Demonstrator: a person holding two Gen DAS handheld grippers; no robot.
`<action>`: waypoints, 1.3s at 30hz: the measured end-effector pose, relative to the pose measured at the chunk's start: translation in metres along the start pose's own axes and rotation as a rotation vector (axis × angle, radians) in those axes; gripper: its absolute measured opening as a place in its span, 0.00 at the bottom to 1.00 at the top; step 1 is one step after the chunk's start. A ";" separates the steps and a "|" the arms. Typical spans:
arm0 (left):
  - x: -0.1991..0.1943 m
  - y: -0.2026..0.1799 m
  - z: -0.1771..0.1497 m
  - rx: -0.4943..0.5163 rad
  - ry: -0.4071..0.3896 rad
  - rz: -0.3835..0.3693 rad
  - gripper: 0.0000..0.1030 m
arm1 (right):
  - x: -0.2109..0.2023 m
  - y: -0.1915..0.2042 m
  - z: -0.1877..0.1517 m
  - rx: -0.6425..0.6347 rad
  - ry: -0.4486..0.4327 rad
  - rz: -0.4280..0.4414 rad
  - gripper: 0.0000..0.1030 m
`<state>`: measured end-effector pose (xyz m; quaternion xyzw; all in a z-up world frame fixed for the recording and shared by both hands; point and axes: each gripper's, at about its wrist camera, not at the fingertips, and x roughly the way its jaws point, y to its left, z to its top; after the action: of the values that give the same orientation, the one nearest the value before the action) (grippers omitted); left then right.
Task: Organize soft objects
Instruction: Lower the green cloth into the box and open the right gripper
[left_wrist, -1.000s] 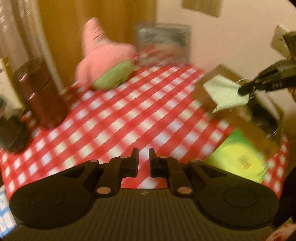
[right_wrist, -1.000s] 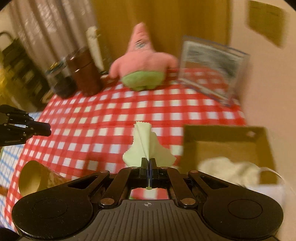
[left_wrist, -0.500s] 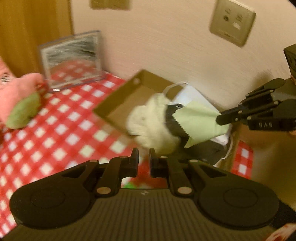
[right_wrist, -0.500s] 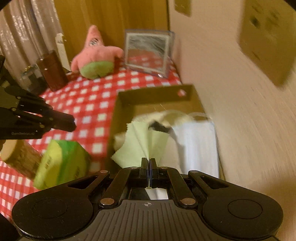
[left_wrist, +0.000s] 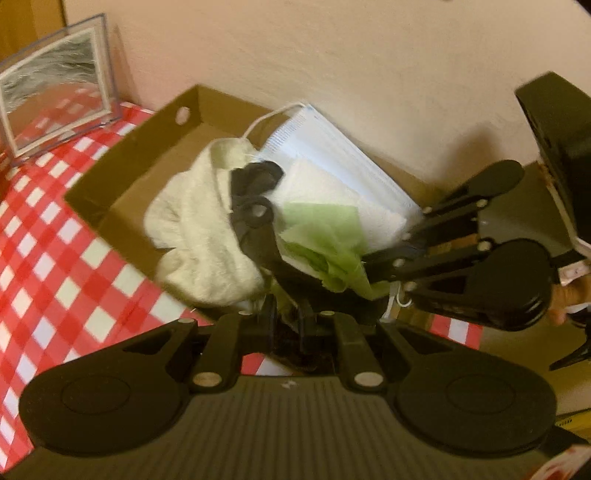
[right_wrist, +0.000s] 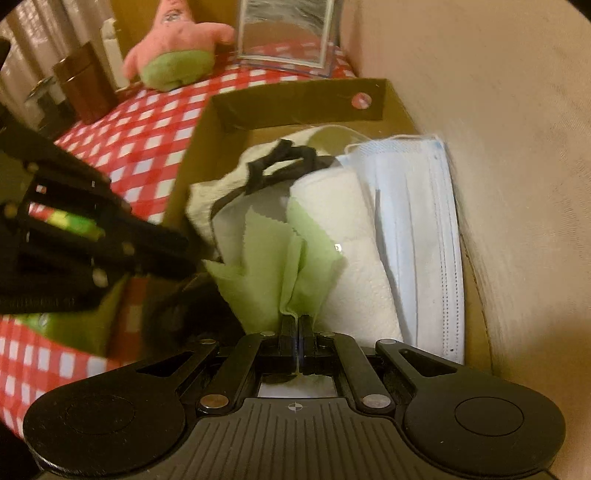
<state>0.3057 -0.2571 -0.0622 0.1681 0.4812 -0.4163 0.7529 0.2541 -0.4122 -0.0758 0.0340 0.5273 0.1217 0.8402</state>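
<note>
Both wrist views look steeply into cardboard box (left_wrist: 122, 173).

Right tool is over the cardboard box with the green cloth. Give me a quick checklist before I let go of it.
1. Right tool pinching the green cloth: ok.
2. Cloth over the cardboard box, not the checkered tablecloth: ok.
3. Landing spot: cloth hangs above the paper towel and black item, face mask alongside: ok.
4. Left tool empty: ok, nearly closed, nothing visible between its tips.
5. Left tool clear of the drop: not ok, close beside the cloth.
6. Cloth touching the contents: cannot tell.
</note>
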 end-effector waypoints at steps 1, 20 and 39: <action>0.007 -0.001 0.003 0.003 0.005 0.004 0.10 | 0.002 -0.003 0.002 0.007 -0.006 0.001 0.01; 0.024 0.007 0.020 -0.003 0.015 0.108 0.46 | -0.007 -0.016 -0.001 0.008 -0.089 0.017 0.08; -0.085 0.009 -0.009 -0.144 -0.124 0.225 0.89 | -0.087 -0.002 -0.026 0.086 -0.227 0.049 0.61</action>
<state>0.2916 -0.2066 0.0056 0.1405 0.4406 -0.3033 0.8332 0.1952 -0.4368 -0.0117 0.0963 0.4324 0.1147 0.8891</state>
